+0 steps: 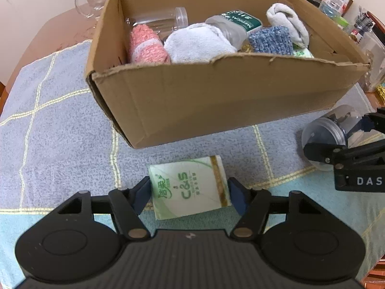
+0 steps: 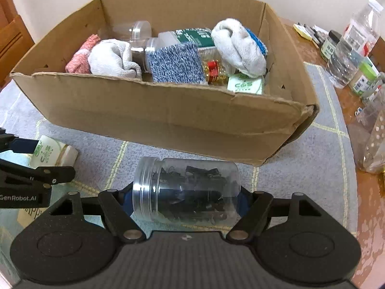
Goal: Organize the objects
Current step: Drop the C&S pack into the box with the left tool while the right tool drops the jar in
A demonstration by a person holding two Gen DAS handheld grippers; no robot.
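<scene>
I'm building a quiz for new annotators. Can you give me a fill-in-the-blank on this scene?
1. The left gripper has its jaws around a ____ pack lying on the cloth.
2. The jar between the right gripper jaws lies on its ____.
3. Both items sit in front of a ____ box.
4. The folded towel at the box's left end is ____.

Missing words: tissue; side; cardboard; pink

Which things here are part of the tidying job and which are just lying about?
Job: tissue pack in left gripper; clip jar in right gripper; box.
Lying about: glass mug, bottles beside the box.
</scene>
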